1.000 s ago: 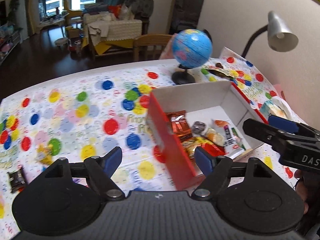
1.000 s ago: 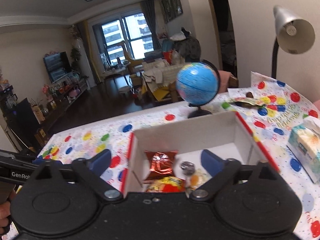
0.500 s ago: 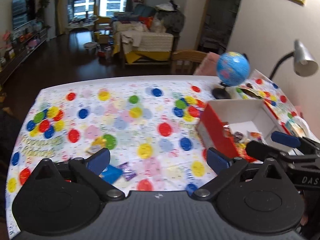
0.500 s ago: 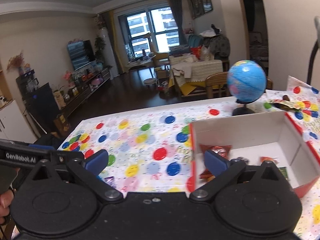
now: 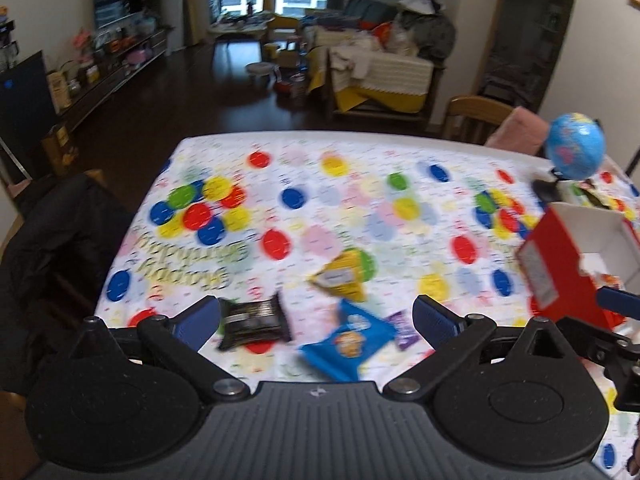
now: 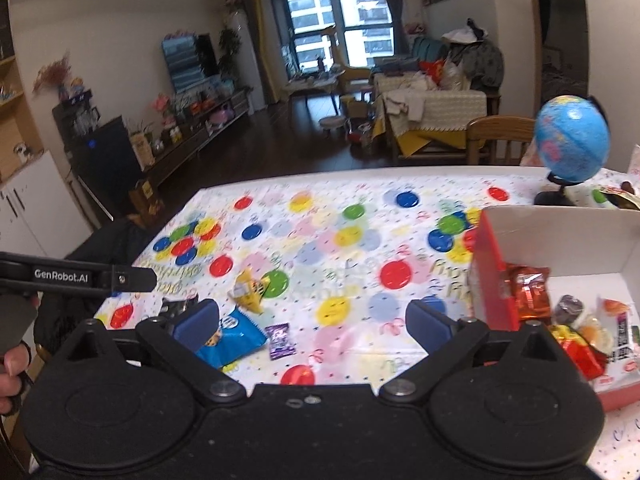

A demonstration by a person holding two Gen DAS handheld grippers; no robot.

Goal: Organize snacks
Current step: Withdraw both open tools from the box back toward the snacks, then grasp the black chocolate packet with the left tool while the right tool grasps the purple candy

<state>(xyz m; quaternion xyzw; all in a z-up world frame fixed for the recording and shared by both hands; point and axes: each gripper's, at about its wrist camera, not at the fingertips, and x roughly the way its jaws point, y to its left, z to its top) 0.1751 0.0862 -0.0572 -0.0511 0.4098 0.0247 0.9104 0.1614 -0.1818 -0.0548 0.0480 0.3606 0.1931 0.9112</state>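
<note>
both sets of tongs are wide open with nothing in them right now. the left tongs point(image 5: 316, 318) have just been opening up and there's no snack between the pads, they only frame the loose pile from above. the right tongs point(image 6: 312, 326) are spread the same way, empty.

looks to me like the step here is going back for the next snack, so my advice: pick one packet and commit. the black bar point(image 5: 254, 322) sits just inside the left pad of the left tongs, and the blue cookie bag point(image 5: 348, 340) is pretty much dead centre between the pads, so that's the easy one. come down with the pads either side of the bag's short width, otherwise you'll pinch the little purple candy point(image 5: 404, 326) lying right beside it. flat foil bags slide, so get low to the tabletop point(image 5: 320, 216) before closing.

the yellow packet point(image 5: 344, 276) lies a bit further out past the blue bag. the red box point(image 6: 486, 280) with the snacks already sorted is off to the right, well apart from the pile, close by the right tongs' right pad in the right wrist view. globe point(image 6: 572, 144) stands behind the box.
</note>
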